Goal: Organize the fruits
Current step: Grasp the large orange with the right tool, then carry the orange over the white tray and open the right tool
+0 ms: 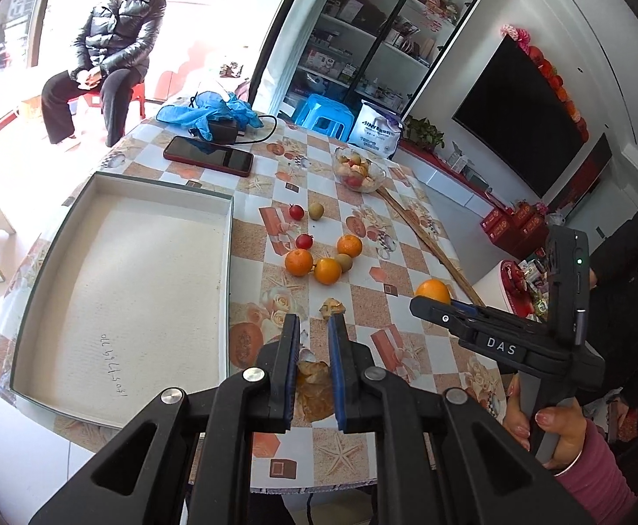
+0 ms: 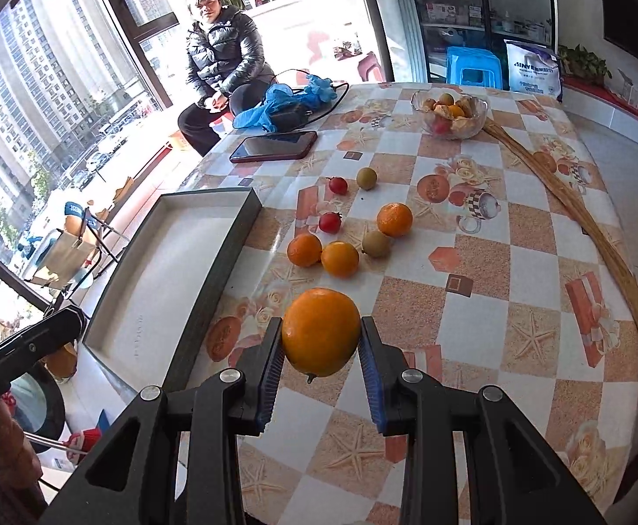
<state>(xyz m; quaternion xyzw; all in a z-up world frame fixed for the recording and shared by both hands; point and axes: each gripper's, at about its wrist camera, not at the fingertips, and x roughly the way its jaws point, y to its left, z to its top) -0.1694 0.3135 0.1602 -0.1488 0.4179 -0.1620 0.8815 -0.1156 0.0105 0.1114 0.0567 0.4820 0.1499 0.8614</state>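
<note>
My left gripper is shut on a papery husked fruit, held deep between its blue pads above the table. Another husk piece lies on the cloth just beyond the fingertips. My right gripper is shut on a large orange, lifted clear of the table; it also shows at the right of the left wrist view, the orange at its tip. Three oranges, two small red fruits and two greenish-brown ones lie loose mid-table. A shallow white-lined tray sits to the left.
A glass bowl of mixed fruit stands at the far side. A dark phone, blue gloves with a black adapter and cable, and a long wooden stick lie on the table. A person sits beyond it.
</note>
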